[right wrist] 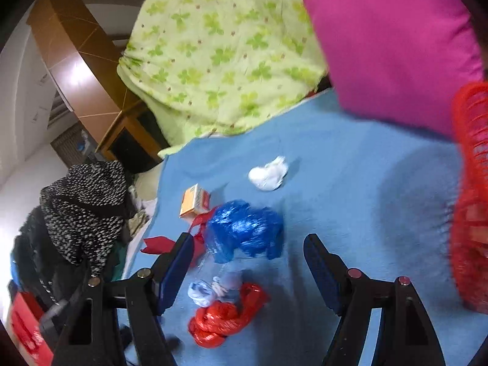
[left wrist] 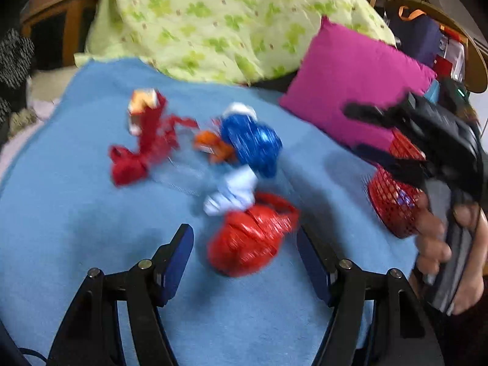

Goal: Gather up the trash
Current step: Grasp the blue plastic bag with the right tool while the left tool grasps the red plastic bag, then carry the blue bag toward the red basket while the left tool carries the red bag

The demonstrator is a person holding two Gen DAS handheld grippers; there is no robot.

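Trash lies on a blue blanket (left wrist: 76,213). In the left wrist view a crumpled red plastic bag (left wrist: 250,235) lies between the open fingers of my left gripper (left wrist: 245,253), apart from both. Behind it are white tissue (left wrist: 231,192), a blue bag (left wrist: 253,143), an orange wrapper (left wrist: 213,145), a red bag (left wrist: 140,152) and a small carton (left wrist: 143,106). My right gripper (left wrist: 363,131) hangs open at the right, above a red mesh basket (left wrist: 393,201). In the right wrist view my right gripper (right wrist: 248,259) is open over the blue bag (right wrist: 244,228), with the red bag (right wrist: 225,317), a white tissue (right wrist: 268,174), the carton (right wrist: 195,202) and the basket (right wrist: 469,198).
A magenta pillow (left wrist: 353,82) and a green floral quilt (left wrist: 219,21) lie at the back of the bed. A black-and-white garment (right wrist: 85,204) is heaped past the bed's left edge. Wooden furniture (right wrist: 79,70) stands behind.
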